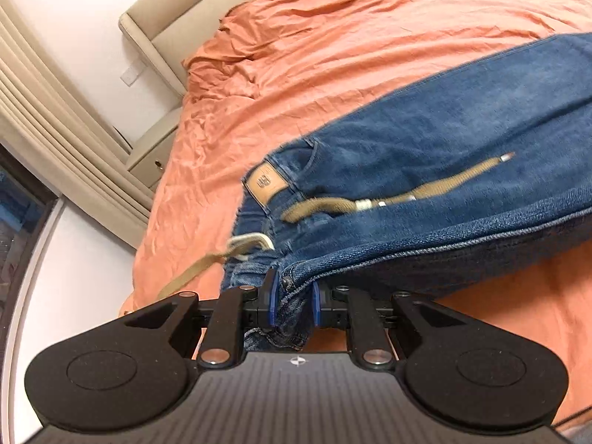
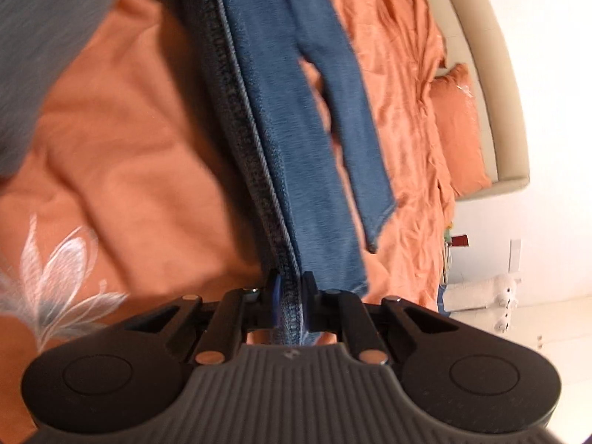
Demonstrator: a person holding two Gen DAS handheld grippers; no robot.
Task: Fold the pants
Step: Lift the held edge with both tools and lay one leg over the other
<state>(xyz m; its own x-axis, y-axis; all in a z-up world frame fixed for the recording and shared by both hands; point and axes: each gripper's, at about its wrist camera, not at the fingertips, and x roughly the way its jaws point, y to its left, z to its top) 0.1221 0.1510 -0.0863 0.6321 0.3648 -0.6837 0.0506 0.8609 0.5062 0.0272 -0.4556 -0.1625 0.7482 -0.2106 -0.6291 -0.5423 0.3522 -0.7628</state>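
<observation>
Left tool (image 1: pixel 294 298) pinches jeans (image 1: pixel 444 155) at waistband, right tool (image 2: pixel 290 296) clamps side seam. Thin bites; denim weight may slip, loose belt (image 1: pixel 388 199) may snag on bed (image 1: pixel 333 55).

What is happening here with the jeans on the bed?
A person holds a pair of tongs in each hand and is folding blue jeans over an orange bedspread. The left tongs are shut on the waistband end, near the tan belt. The right tongs are shut on a seamed edge, with one leg hanging.
</observation>
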